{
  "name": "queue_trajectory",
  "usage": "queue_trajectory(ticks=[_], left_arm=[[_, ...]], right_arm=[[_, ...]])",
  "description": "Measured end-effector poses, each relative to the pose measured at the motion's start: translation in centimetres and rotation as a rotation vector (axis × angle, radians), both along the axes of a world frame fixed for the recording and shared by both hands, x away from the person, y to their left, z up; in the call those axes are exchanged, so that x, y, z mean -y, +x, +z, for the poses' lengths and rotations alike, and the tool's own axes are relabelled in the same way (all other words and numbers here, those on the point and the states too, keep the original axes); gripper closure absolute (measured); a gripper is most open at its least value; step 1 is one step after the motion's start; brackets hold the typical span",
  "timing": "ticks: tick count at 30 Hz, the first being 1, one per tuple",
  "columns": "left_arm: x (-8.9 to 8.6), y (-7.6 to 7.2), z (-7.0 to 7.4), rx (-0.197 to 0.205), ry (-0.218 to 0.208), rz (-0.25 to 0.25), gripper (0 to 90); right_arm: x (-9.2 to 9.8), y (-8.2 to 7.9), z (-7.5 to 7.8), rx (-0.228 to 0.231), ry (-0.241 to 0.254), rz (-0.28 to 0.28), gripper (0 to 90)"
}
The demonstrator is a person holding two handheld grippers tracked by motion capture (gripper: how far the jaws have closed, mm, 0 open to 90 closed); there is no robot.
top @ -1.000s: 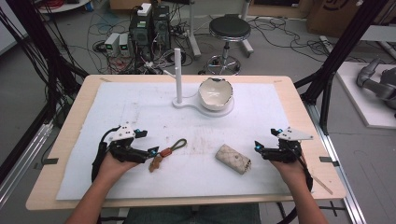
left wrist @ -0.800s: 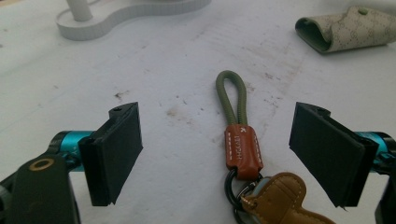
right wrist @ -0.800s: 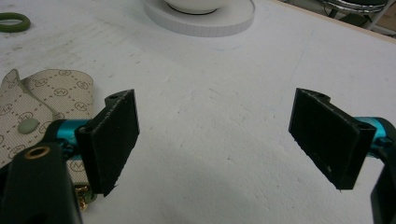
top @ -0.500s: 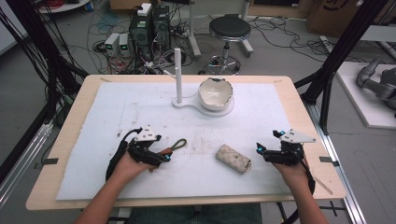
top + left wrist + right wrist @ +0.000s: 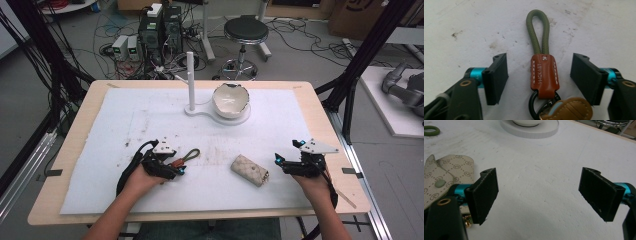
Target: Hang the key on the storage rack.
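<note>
The table [image 5: 75,150] is seen from above and in front by the high view. The white mat [image 5: 474,25] is viewed closely and steeply by the left gripper view, more levelly by the right gripper view; the white stand [image 5: 531,131] is shared with the high view.

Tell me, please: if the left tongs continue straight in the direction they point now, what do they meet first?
The left tongs already straddle the brown leather tab of the key strap; their jaws have just been closing but do not touch it. Going straight on, they would pass along its green cord loop, then probably bare white mat.
</note>
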State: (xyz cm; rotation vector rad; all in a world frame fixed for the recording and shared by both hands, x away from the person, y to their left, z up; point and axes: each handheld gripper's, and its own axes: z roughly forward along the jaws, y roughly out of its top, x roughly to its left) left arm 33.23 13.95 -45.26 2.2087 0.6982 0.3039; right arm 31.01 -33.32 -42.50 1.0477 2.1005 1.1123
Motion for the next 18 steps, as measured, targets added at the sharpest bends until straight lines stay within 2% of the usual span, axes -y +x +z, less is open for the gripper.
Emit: queue_trajectory(ticks=[2, 6, 10, 18], left_arm=[[-0.19, -0.03, 0.09, 0.003, 0.002, 0.002, 48.3], [-0.11, -0.15, 0.11, 0.009, 0.008, 0.001, 50.5], [0.06, -0.50, 0.11, 0.018, 0.008, -0.013, 59.4], [0.18, -0.70, 0.12, 0.027, 0.006, -0.031, 67.7]], right_arm=[[-0.01, 0.02, -0.02, -0.002, 0.001, 0.001, 16.4], [-0.04, 0.04, -0.02, -0.001, 0.001, 0.002, 16.4], [-0.17, 0.17, -0.02, 0.002, 0.002, 0.005, 16.4], [-0.35, 0.17, -0.02, 0.002, -0.002, 0.011, 16.4]])
